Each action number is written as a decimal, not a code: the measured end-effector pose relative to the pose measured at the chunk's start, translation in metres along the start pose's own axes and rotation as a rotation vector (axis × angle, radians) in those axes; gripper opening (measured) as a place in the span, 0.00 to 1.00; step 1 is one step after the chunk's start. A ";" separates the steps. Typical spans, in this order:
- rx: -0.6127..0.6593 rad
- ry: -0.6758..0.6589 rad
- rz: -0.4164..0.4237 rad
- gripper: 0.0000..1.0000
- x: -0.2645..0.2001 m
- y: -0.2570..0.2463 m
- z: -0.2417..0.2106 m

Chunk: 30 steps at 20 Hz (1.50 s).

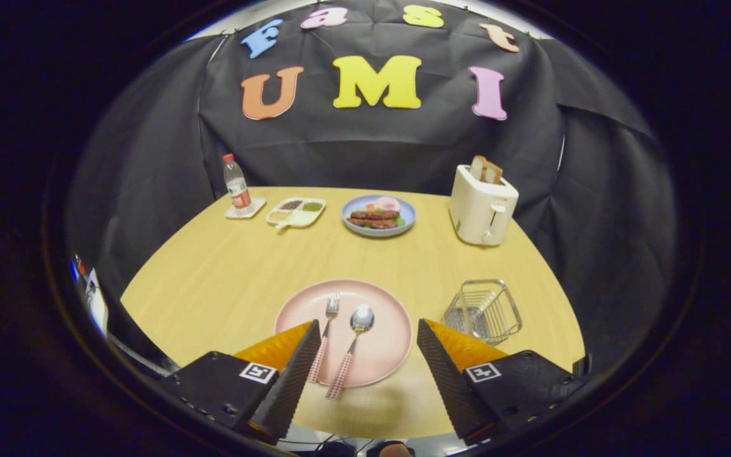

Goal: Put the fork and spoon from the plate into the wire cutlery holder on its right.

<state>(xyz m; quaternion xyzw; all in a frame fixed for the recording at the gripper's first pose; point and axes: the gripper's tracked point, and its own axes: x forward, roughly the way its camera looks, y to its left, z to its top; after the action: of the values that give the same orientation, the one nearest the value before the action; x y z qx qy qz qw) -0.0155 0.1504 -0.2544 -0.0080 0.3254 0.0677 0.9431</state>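
Gripper (368,330): fingers spread wide apart, gripping nothing, poised above the near edge of the table with the plate between and just ahead of the tips.

Round pale pink plate (386,346): lies flat on the light wooden tabletop (226,273), at the near side, between the two fingers.

Metal fork with a pink checked handle (325,336): lies on the left part of the plate, tines pointing away from the gripper, handle running back close beside the left fingertip (305,355). Contact between handle and finger cannot be determined.

Metal spoon with a pink checked handle (351,349): lies just right of the fork, bowl away from the gripper, handle end reaching over the plate's near rim. Fork and spoon lie near each other and apart.

Silver wire cutlery holder (483,311): stands on the table to the right of the plate, just beyond the right finger; nothing seen inside.

Far side of the table, left to right: clear plastic water bottle with a red cap (237,184) on a small white tray; white divided dish (296,211) with portions in its compartments; blue plate of food (378,216); white toaster (482,204) with bread slices standing in its slots
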 end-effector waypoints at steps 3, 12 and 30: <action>0.008 0.076 -0.017 0.87 0.016 0.007 -0.027; -0.003 0.259 -0.048 0.47 0.060 0.014 -0.073; 0.060 0.448 0.012 0.03 0.004 -0.017 0.001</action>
<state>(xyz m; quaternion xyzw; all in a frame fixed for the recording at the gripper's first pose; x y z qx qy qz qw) -0.0097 0.1342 -0.2563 0.0072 0.5285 0.0600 0.8468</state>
